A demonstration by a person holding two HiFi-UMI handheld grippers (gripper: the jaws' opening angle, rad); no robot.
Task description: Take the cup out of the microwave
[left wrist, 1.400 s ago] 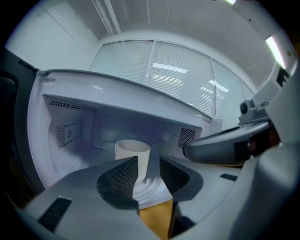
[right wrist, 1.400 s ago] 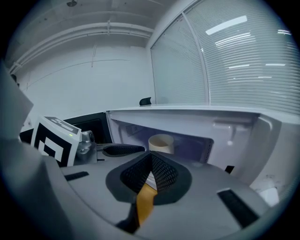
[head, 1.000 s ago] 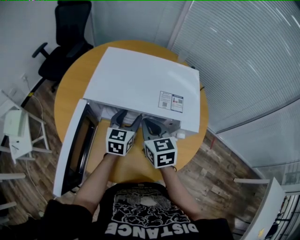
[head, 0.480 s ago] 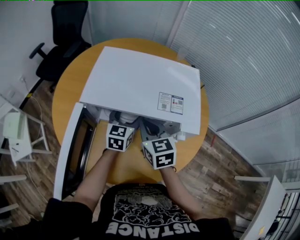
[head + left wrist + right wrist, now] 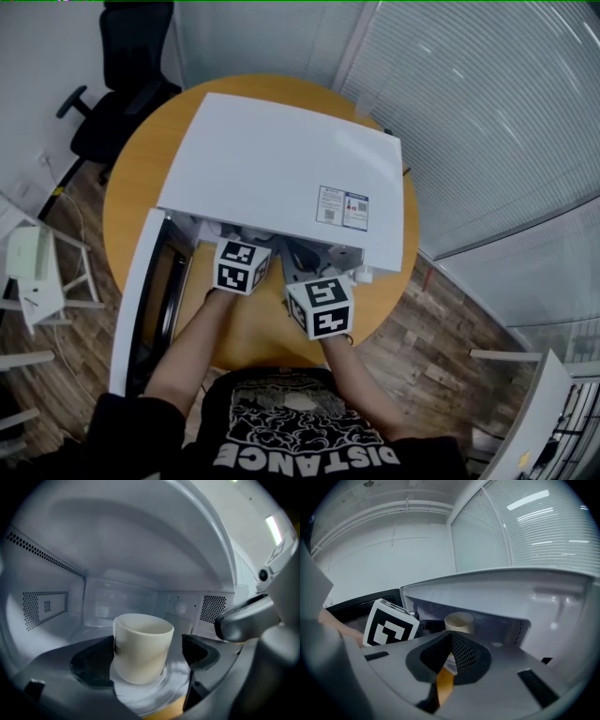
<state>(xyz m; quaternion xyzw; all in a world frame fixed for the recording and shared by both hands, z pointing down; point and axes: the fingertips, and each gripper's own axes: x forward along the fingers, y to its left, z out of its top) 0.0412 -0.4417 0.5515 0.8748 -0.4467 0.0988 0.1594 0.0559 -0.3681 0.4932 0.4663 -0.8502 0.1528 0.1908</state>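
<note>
Microwave (image 5: pixel 281 178) sits on the round wooden surface (image 5: pixel 131 187) with its door (image 5: pixel 141 300) swung wide to the left, same as a second ago. What changed: the left gripper (image 5: pixel 146 657) has pushed further into the cavity. In the head view its marker cube now sits right at the microwave's front edge, with the jaw tips under the top panel. Its jaws are opening, near full spread, and straddle the cup (image 5: pixel 142 646) without clamping it.

Read: pre-grasp is lined up, closing on the cup is the likely next step. Nothing extracted yet; the cup stands upright on the glass turntable (image 5: pixel 176 679) inside the cavity.

Right gripper (image 5: pixel 449 660) is parked at the cavity mouth, jaws clenched together on nothing.

Hard to tell:
- Head view hides the cup completely.
- Left pad looks just beside the cup wall, contact unclear; right pad clearly apart.
- No handle visible, far side hidden.
- Contents not visible.
- Right gripper view shows only the cup's rim.
</note>
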